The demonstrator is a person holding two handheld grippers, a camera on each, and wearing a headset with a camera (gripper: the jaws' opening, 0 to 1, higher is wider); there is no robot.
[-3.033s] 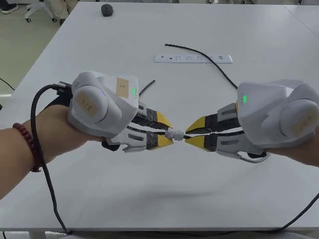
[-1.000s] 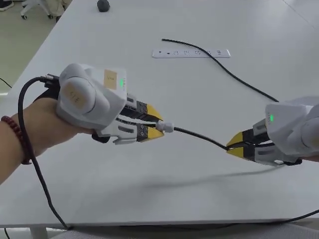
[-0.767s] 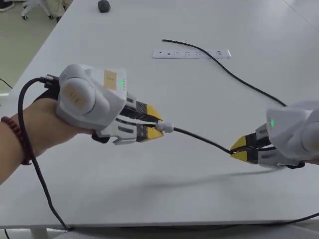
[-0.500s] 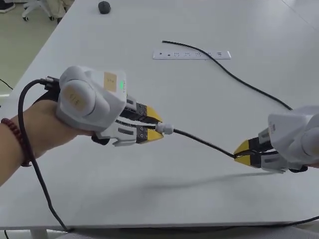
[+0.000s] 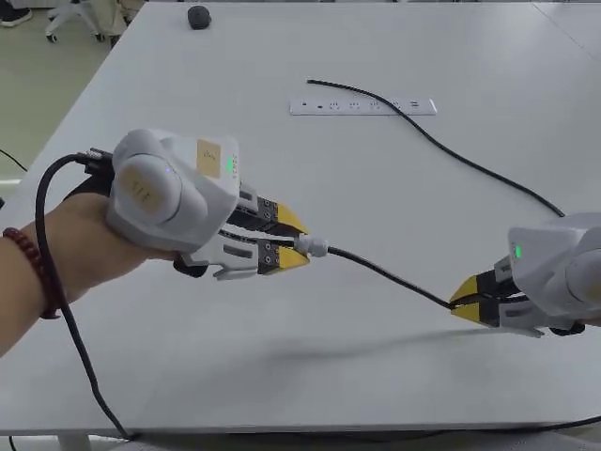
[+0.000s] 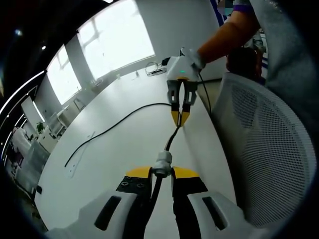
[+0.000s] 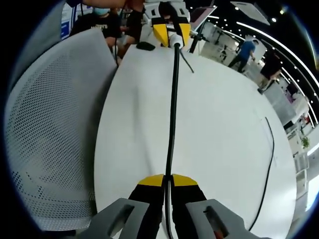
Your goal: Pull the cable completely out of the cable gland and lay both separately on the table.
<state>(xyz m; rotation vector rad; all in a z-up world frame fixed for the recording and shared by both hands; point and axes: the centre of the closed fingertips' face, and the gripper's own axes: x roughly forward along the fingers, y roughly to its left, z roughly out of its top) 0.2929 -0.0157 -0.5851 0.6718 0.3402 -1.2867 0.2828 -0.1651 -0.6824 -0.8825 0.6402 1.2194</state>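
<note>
- The left hand-held gripper [image 5: 293,244] is pinching the cable gland [image 5: 316,248], a small white ribbed fitting that is projecting just past the yellow jaw tips, above the surface [image 5: 310,357].
- The cable [image 5: 385,274], thin, black and smooth, is leaving the gland and stretching in a nearly straight line toward the right.
- The right hand-held gripper [image 5: 467,303] is pressing its jaws together on the cable, low over the surface and well apart from the gland.
- In the left gripper view, the cable is running on behind the gland between the left jaws, threaded through it.
- A white power strip [image 5: 363,108] is lying farther back.
</note>
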